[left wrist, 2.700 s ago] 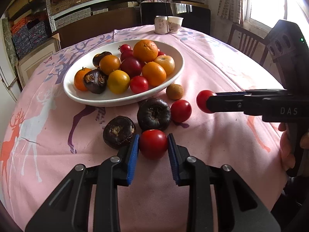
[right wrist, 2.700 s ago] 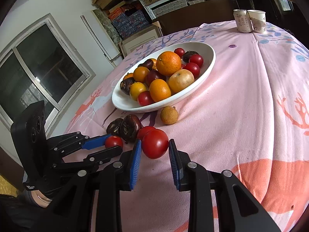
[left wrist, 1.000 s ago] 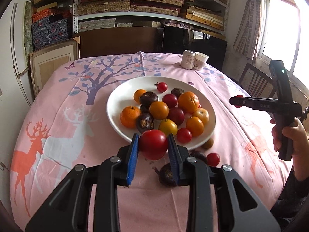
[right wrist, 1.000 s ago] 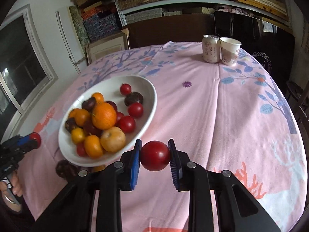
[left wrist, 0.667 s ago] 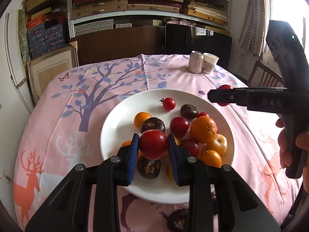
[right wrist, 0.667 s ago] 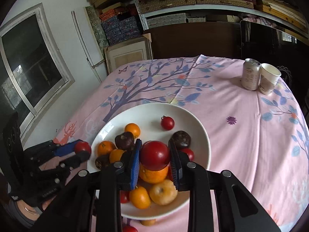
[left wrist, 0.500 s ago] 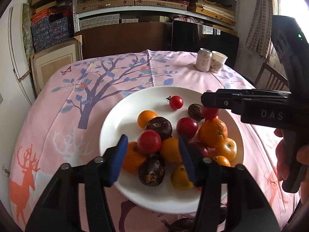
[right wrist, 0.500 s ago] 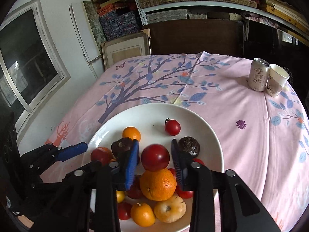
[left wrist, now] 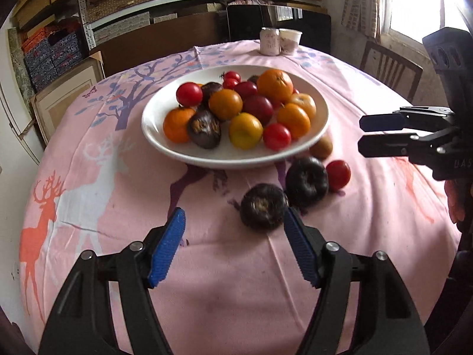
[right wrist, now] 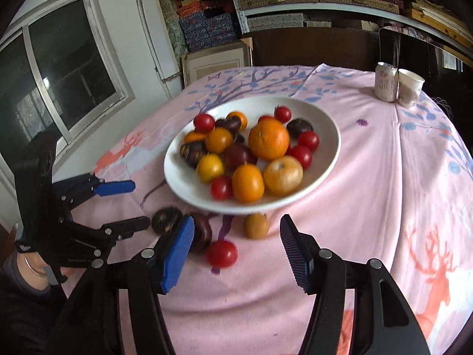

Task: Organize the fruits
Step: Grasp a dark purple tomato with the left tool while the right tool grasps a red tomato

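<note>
Plate mostly filled; four fruits left on cloth ahead of both claws: two dark fruits, tomato, kiwi. Left claw and right claw both spread, empty.

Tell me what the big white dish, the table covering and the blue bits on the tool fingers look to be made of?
White dish: likely glazed ceramic, going by its smooth, glossy rim. Table covering: soft printed fabric, matte pink with deer and tree motifs, creased and draping at the edges. Blue pads: probably rubber or soft plastic, ridged for grip, mounted on matte black fingers that look like hard plastic.
</note>
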Demonstrator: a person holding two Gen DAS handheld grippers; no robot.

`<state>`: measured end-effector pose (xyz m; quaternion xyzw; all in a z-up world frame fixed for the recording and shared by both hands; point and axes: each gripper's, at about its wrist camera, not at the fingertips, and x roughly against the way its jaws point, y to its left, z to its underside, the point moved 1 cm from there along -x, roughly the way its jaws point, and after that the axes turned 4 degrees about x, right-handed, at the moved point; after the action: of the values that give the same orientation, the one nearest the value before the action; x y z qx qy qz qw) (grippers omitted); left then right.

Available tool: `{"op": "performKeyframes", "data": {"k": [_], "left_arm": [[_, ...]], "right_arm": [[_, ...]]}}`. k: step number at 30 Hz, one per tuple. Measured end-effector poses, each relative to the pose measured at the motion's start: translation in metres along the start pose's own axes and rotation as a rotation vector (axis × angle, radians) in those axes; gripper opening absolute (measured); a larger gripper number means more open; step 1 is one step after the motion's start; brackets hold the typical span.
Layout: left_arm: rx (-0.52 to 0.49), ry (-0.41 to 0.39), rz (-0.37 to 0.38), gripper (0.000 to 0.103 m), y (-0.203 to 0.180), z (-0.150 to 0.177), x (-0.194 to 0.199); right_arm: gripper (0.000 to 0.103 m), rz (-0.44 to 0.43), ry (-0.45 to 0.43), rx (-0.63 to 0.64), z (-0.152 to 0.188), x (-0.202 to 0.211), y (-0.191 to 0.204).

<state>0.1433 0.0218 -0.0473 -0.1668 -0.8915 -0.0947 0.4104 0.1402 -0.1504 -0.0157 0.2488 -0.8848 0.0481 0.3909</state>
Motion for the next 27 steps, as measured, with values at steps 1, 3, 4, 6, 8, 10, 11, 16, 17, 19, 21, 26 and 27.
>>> {"op": "performKeyframes", "data": {"k": [1, 3, 4, 6, 8, 10, 11, 16, 17, 19, 21, 26, 27], "left_arm": [[-0.006, 0.015, -0.003, 0.058, -0.002, 0.003, -0.003], [-0.003, 0.032, 0.007, 0.052, -0.005, 0.005, -0.008], [-0.006, 0.024, 0.009, 0.052, -0.007, 0.004, -0.008], [-0.022, 0.015, -0.001, 0.052, -0.014, 0.000, -0.010], [-0.028, 0.020, 0.012, 0.052, -0.019, -0.002, -0.013], [-0.045, 0.031, 0.017, 0.052, -0.026, -0.004, -0.016], [-0.056, 0.040, 0.020, 0.051, -0.029, -0.003, -0.018], [-0.043, 0.075, 0.034, 0.049, -0.029, -0.008, -0.029], [-0.026, 0.090, 0.055, 0.049, -0.025, -0.010, -0.033], [0.023, 0.101, 0.115, 0.048, -0.016, -0.012, -0.036], [0.057, 0.093, 0.152, 0.040, -0.009, -0.012, -0.034], [0.067, 0.019, 0.114, 0.040, -0.006, -0.007, -0.015], [0.065, 0.002, 0.111, 0.040, -0.006, -0.006, -0.010]], "right_arm": [[0.059, 0.005, 0.014, 0.015, 0.004, -0.005, 0.004], [0.052, 0.015, 0.040, 0.018, 0.009, -0.015, 0.009], [0.051, 0.023, 0.051, 0.015, 0.009, -0.019, 0.009], [0.049, 0.034, 0.066, 0.009, 0.008, -0.026, 0.010], [0.046, 0.030, 0.063, 0.004, 0.007, -0.027, 0.011], [0.046, 0.032, 0.071, 0.006, 0.005, -0.030, 0.012], [0.046, 0.025, 0.082, 0.001, 0.005, -0.032, 0.012], [0.044, -0.008, 0.084, 0.003, 0.004, -0.035, 0.014], [0.043, -0.024, 0.089, -0.008, 0.004, -0.037, 0.012], [0.036, -0.069, 0.108, -0.032, 0.006, -0.040, 0.010], [0.035, -0.091, 0.107, -0.029, 0.009, -0.039, 0.011], [0.030, -0.129, 0.061, -0.046, 0.012, -0.024, 0.011], [0.030, -0.136, 0.050, -0.052, 0.012, -0.021, 0.011]]}}
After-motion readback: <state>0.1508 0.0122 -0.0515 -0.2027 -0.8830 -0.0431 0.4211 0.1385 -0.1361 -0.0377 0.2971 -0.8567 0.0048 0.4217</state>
